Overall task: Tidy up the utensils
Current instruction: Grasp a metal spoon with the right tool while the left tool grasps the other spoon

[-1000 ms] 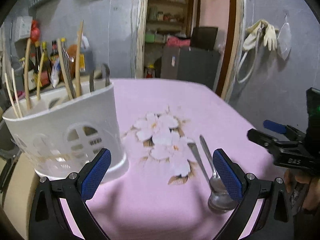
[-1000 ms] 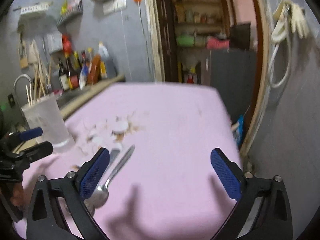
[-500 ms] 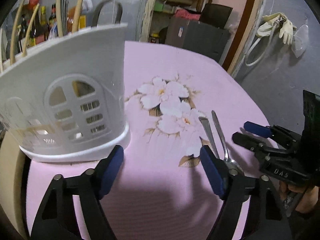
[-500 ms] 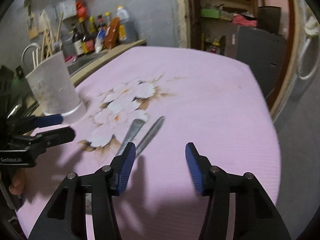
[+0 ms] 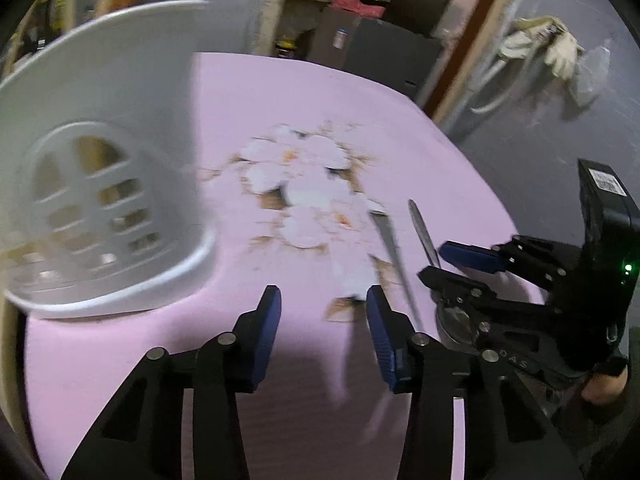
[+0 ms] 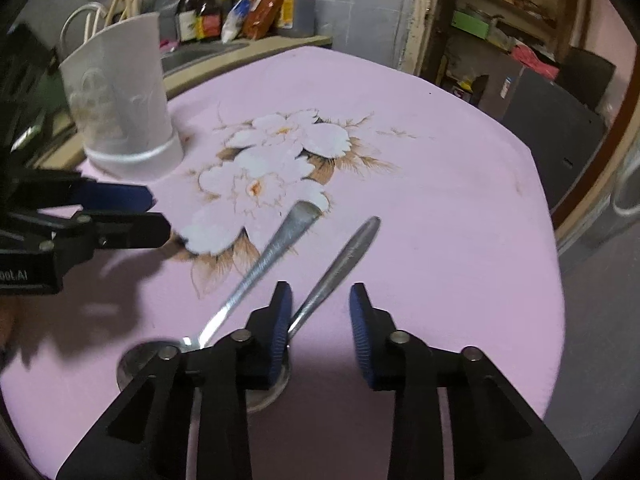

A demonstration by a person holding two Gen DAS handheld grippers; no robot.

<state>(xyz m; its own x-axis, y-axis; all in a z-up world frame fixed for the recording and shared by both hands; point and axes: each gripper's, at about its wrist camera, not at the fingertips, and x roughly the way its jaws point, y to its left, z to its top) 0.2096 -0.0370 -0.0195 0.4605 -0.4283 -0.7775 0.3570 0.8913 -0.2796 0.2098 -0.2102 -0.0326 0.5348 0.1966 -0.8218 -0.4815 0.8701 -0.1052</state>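
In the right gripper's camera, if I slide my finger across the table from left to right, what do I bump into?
Left gripper → white utensil holder → flower print → flat-ended spoon → round-ended spoon.

Left tongs (image 5: 323,322) and right tongs (image 6: 320,320) both low, side by side, blue-padded fingers (image 6: 361,336) partly parted, empty.

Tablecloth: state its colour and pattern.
The tablecloth is plain pink with a white flower print edged by brown leaves; right wrist view shows it best.
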